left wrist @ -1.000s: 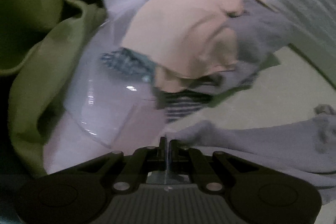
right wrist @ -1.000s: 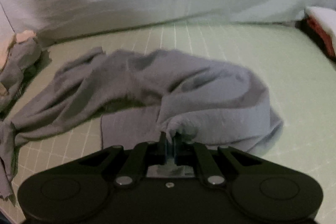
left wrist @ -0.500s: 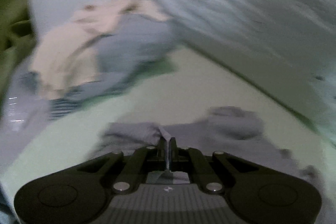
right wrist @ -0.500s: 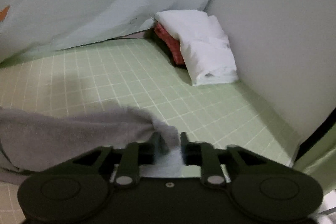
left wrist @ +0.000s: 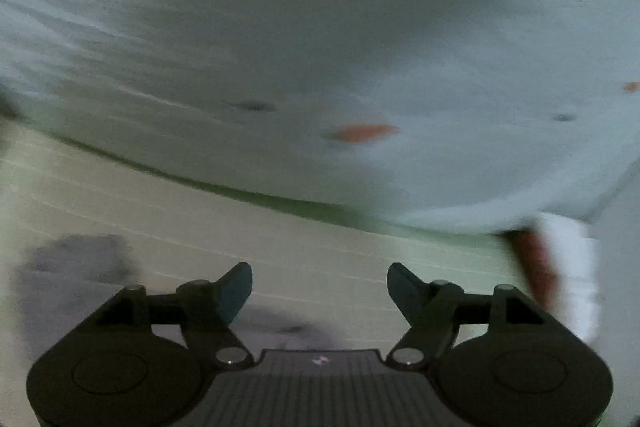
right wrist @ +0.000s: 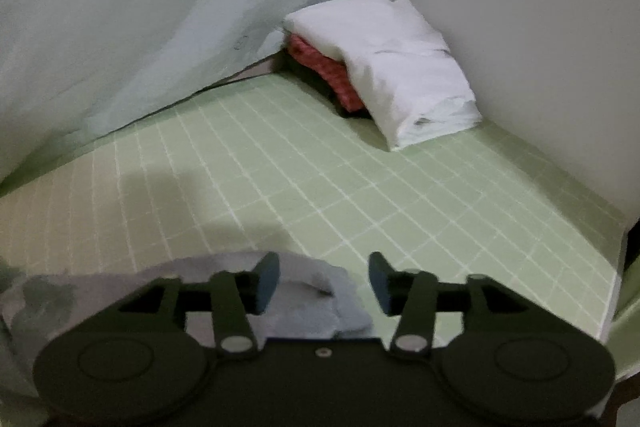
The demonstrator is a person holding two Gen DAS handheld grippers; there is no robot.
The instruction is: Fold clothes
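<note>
A grey garment [right wrist: 312,303] lies on the green grid mat [right wrist: 360,187], under and just behind my right gripper [right wrist: 322,281], which is open and empty above it. In the blurred left wrist view the same grey garment [left wrist: 72,267] shows at the lower left and under my left gripper [left wrist: 320,289], which is open and empty.
A folded white cloth [right wrist: 392,67] lies on a folded red cloth [right wrist: 320,67] in the far right corner, against a white wall [right wrist: 520,7]; this stack shows blurred in the left view [left wrist: 560,267]. A pale sheet with carrot prints [left wrist: 320,47] hangs behind the mat.
Both grippers were shut on the grey garment and have opened, letting it go onto the mat. Both views have swung to the right, away from the clothes pile.
</note>
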